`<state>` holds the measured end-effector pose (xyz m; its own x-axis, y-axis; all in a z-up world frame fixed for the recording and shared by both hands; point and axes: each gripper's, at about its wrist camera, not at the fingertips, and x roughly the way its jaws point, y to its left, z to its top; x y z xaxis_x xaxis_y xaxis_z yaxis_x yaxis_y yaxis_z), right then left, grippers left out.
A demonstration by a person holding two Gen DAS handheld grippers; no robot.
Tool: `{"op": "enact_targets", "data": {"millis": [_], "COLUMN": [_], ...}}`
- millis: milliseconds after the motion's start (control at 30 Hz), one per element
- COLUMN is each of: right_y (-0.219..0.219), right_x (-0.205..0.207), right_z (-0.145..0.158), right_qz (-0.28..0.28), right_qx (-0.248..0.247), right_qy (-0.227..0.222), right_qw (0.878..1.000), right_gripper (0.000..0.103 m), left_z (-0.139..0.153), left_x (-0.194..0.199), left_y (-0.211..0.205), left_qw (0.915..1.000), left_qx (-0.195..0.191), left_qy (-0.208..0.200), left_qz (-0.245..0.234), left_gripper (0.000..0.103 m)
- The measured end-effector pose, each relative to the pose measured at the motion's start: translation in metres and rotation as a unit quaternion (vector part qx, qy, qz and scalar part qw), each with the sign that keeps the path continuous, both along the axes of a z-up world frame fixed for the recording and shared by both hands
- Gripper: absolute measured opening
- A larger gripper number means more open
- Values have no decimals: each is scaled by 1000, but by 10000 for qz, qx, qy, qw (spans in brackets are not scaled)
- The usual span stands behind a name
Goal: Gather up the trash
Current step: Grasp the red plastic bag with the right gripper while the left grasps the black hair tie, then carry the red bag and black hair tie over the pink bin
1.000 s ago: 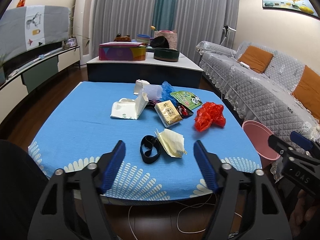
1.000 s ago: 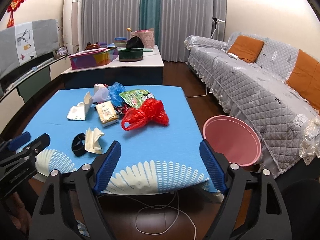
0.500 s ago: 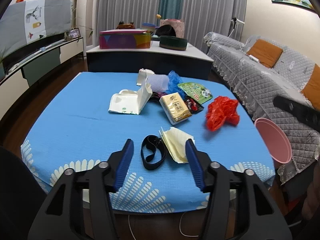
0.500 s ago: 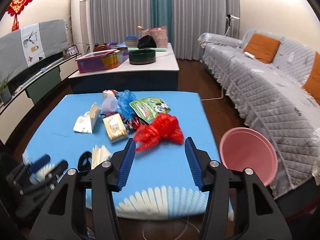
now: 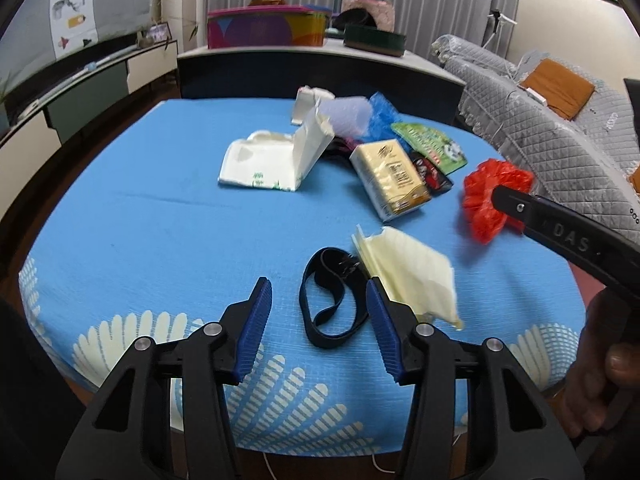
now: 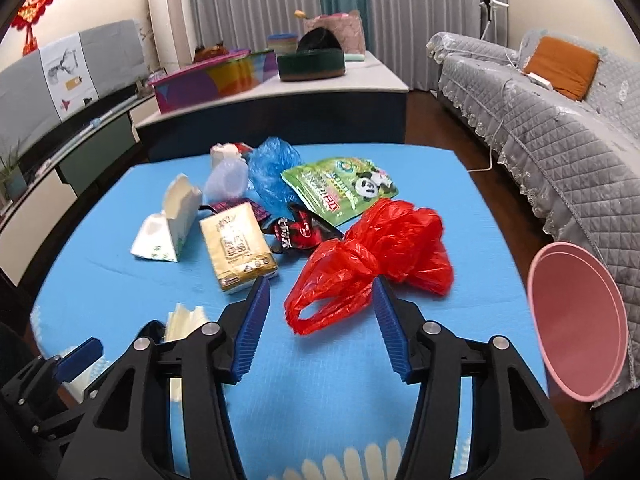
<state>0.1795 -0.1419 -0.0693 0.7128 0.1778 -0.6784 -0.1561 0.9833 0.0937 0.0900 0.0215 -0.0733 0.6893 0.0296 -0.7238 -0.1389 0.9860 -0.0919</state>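
Your left gripper [image 5: 319, 312] stands half open over a black elastic band [image 5: 332, 296], pads clear of it, beside one cream folded napkin [image 5: 408, 272]. Your right gripper [image 6: 320, 312], jaws parted again after narrowing, frames the crumpled red plastic bag [image 6: 376, 256] without pressing it. Also on the blue tablecloth [image 5: 140, 220]: one white carton [image 5: 272, 160], one gold tissue pack [image 6: 236, 244], one green panda pouch [image 6: 340, 186], one blue bag [image 6: 272, 168]. One pink basin [image 6: 576, 320] stands by the grey sofa [image 6: 560, 136].
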Motion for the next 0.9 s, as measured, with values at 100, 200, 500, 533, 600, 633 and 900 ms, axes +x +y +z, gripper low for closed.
{"op": "enact_targets", "data": {"millis": [100,200,500,533,600,633,900], "right_y": [1,3,1,1,-3,-3,-11], "right_x": [8,13,15,14,11,10,-6], "right_z": [-9,-16,-22,-22,-18,-16,6], "right_qz": [-21,-15,-93,-95,-163,-193,-279], "right_qx": [1,-85,-310,-328,-392,-411,-492], "right_qy": [143,234,322,308,220,183,-174], "right_qw": [9999,9997,9990,9989,9989,9988,9982], "right_gripper": [54,54,18,14,10,10,7], "left_z": [-7,-14,-15,-14,-11,-9,11], "left_x": [4,9,12,12,12,11,-2], "left_y": [0,1,1,1,2,2,8], "left_qw": [9999,9997,9996,9996,9997,9998,9990], "left_qx": [-11,-44,-55,-40,-12,0,194], "left_qy": [126,250,271,269,237,200,-193], "left_qz": [-17,-54,-22,-15,30,64,352], "left_gripper": [45,37,9,7,3,3,3]}}
